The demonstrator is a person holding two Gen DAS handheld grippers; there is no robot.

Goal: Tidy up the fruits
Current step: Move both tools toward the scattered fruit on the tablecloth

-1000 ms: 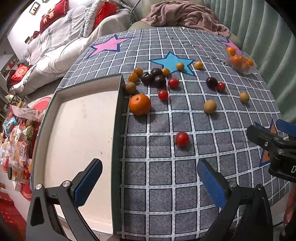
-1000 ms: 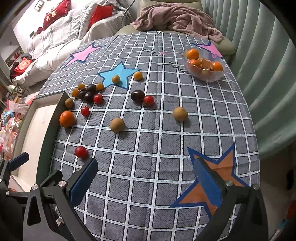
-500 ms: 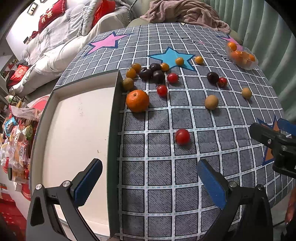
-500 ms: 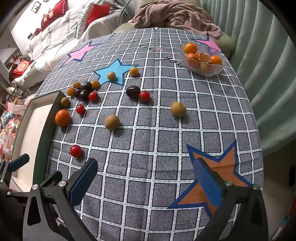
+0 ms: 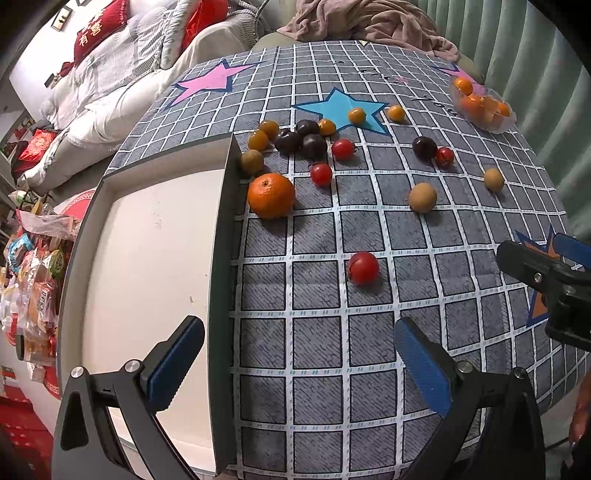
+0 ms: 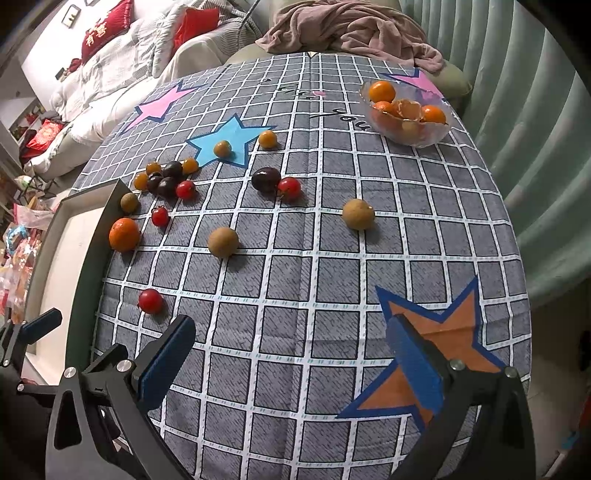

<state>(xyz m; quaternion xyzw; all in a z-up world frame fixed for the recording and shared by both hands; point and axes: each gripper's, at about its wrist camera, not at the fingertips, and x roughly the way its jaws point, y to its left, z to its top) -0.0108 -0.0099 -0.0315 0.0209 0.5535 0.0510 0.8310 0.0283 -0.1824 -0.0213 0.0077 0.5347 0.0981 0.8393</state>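
Observation:
Loose fruit lies on the checked tablecloth: an orange (image 5: 271,195) (image 6: 124,234) against the tray's wall, a red tomato (image 5: 364,268) (image 6: 150,301) nearest the grippers, a cluster of dark plums (image 5: 300,140) (image 6: 165,181), small red tomatoes, brown longans (image 5: 422,197) (image 6: 222,242) and small yellow fruits. The grey-rimmed white tray (image 5: 224,236) (image 6: 87,254) on the left holds nothing. My left gripper (image 5: 299,365) is open and empty over the tray's wall, below the red tomato. My right gripper (image 6: 291,365) is open and empty over the table's near side.
A glass bowl (image 6: 406,114) (image 5: 482,107) with oranges and peel stands at the far right. A pink blanket (image 6: 347,29) lies on a chair behind the table. A sofa with red cushions (image 5: 92,33) and snack bags (image 5: 29,266) are on the left. Green curtain on the right.
Both grippers have moved slightly forward over the table; the fruit appears a little nearer. Both stay open. No fruit has moved.

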